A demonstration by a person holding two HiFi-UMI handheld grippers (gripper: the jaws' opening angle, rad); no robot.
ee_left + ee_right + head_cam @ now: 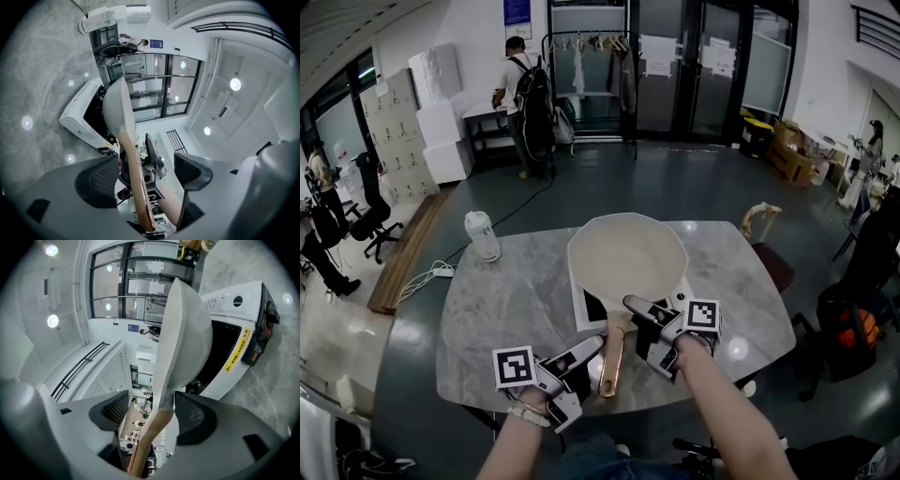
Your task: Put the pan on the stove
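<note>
Flanking the copper-toned wooden handle [612, 352] of the cream round pan [626, 255], left gripper [581, 375] and right gripper [645, 333] gape wide, gripping nothing. The pan looks seated on the white, black-topped stove [584, 306], so no clamp is needed.

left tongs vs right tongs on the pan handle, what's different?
Left tongs straddle the wooden handle farther down its length; right tongs straddle it where it meets the pan. The handle lies nearer the left tongs' left-hand pad and nearer the right tongs' right-hand pad. Shared: both open, handle between the jaws, neither clamped.
</note>
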